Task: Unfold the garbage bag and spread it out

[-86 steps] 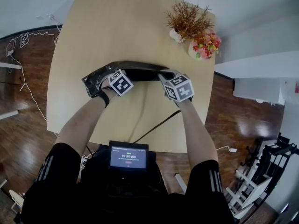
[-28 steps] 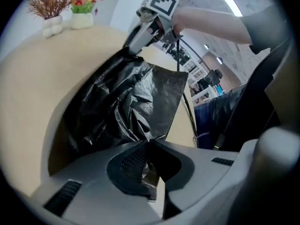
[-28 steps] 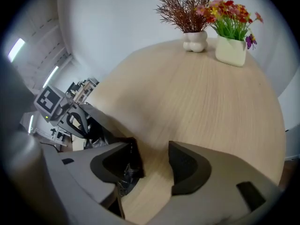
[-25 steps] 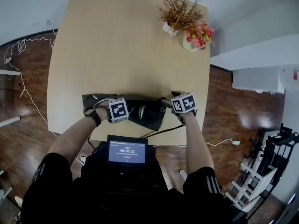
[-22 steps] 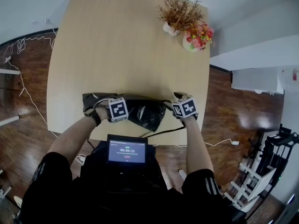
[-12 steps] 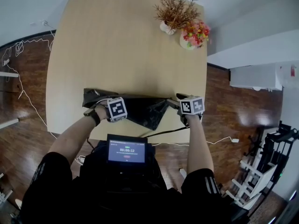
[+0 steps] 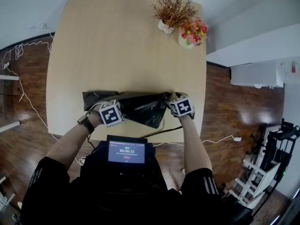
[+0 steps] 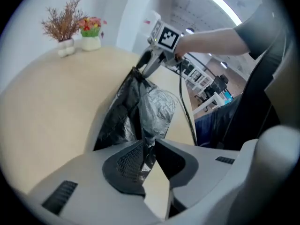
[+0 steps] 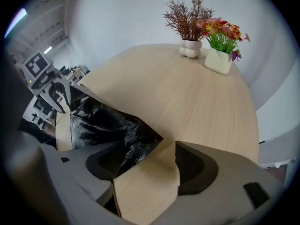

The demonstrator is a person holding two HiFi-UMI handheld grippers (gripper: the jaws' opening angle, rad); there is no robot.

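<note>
A black garbage bag (image 7: 140,108) is lying crumpled along the near edge of the table (image 7: 117,41), stretching from left of the middle almost to the near right corner. Its left end is being met by the left gripper (image 8: 150,146), whose jaws are opening. Only a narrow gap is being shown between them, and a thin strip of the bag's film is running down through that gap, lying against the ribbed pad on the left. The bulk of the bag is bunching up just beyond those jaws.

The bag's right end is being approached by the right gripper (image 9: 161,149), whose jaws are being held wide apart. A pointed corner of the bag is reaching in over one pad, and bare table is being seen across the rest of the gap, so nothing is being clamped there.

A vase of dried twigs (image 7: 165,26) and a pot of flowers (image 7: 186,40) are standing at the far right corner, well apart from the bag.
</note>
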